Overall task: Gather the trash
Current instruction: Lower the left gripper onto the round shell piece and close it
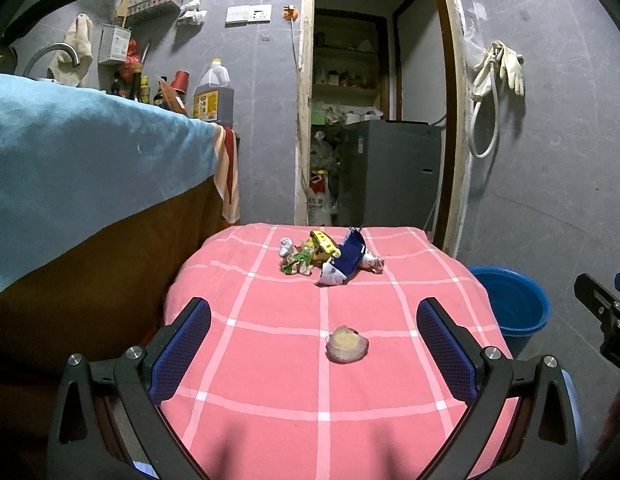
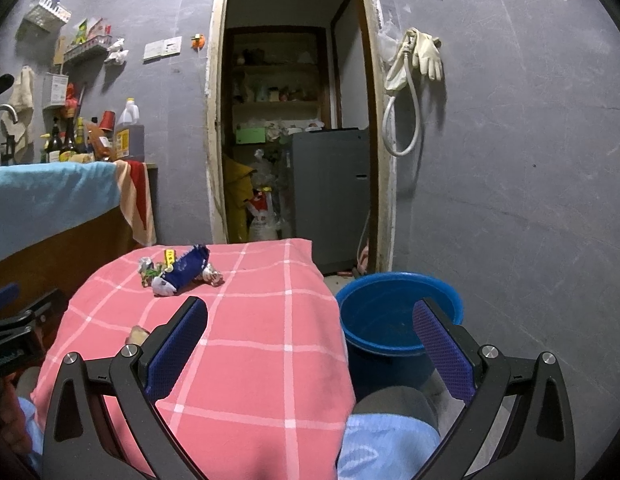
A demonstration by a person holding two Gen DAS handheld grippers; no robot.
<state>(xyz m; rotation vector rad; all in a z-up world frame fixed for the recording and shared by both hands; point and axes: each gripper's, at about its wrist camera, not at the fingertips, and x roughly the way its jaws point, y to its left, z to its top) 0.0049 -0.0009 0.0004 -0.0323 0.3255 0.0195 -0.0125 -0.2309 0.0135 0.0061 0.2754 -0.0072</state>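
Note:
A pile of crumpled wrappers [image 1: 330, 258] lies at the far end of a table with a pink checked cloth [image 1: 269, 360]: a blue packet [image 1: 352, 254], a yellow one and green and white scraps. A round brownish peel-like scrap [image 1: 347, 349] lies nearer, between the fingers of my open, empty left gripper [image 1: 314, 344]. My right gripper [image 2: 310, 344] is open and empty over the table's right edge. The pile [image 2: 177, 270] shows far left in the right wrist view, and the scrap [image 2: 135, 335] peeks from behind the left finger. A blue bucket [image 2: 394, 312] stands on the floor right of the table.
A counter under a blue towel [image 1: 81, 152] stands to the left with bottles and an oil jug [image 1: 213, 96]. An open doorway [image 1: 374, 112] lies beyond the table, with a grey appliance. The bucket also shows in the left wrist view [image 1: 510, 300]. Rubber gloves [image 1: 506, 68] hang on the wall.

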